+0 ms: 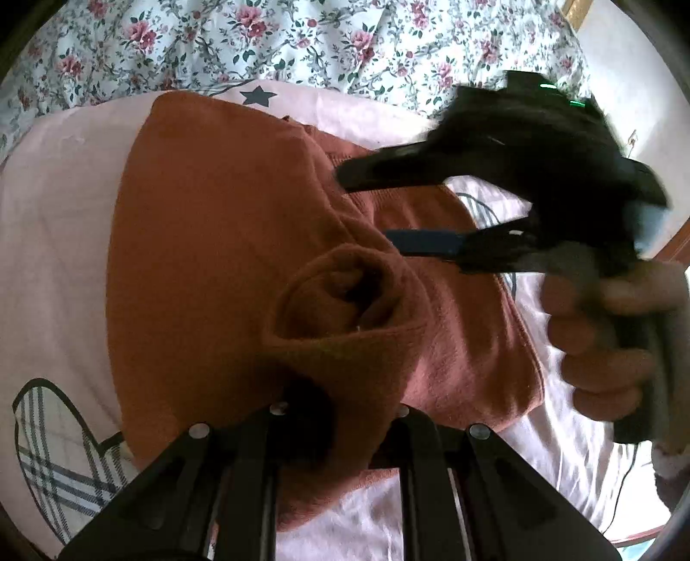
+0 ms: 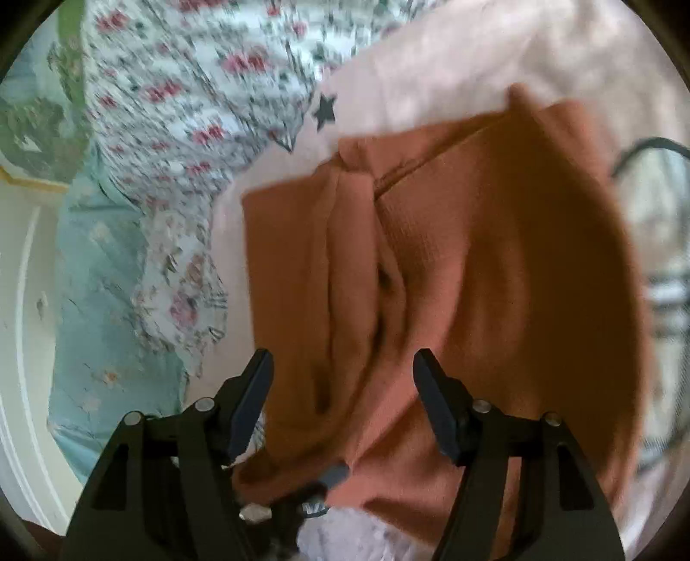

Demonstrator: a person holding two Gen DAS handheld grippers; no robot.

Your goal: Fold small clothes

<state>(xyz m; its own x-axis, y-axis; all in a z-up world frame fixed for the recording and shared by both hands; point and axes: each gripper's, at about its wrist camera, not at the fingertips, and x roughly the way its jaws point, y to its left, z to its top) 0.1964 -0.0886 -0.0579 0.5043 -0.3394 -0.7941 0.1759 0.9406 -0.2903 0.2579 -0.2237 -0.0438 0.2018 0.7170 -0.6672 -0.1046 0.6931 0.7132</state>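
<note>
A rust-orange garment [image 1: 224, 241] lies on a pale pink sheet [image 1: 56, 241]. In the left wrist view my left gripper [image 1: 340, 414] is shut on a bunched fold of the garment, which covers its fingertips. My right gripper [image 1: 379, 207] hovers open above the garment's right part, held by a hand [image 1: 603, 341]. In the right wrist view the right gripper [image 2: 343, 367] is open, jaws wide apart, with the garment [image 2: 496, 267] lying between and beyond them, apart from the fingers [image 2: 254, 388]. The left gripper's tip [image 2: 327, 479] shows at the bottom, pinching the cloth.
A floral quilt [image 1: 302, 39] lies beyond the pink sheet [image 2: 431, 77], with a light blue cloth [image 2: 108, 280] and a white frame edge [image 2: 21, 302] to the left. A plaid heart print [image 1: 56, 444] and a dark star [image 1: 258, 96] mark the sheet.
</note>
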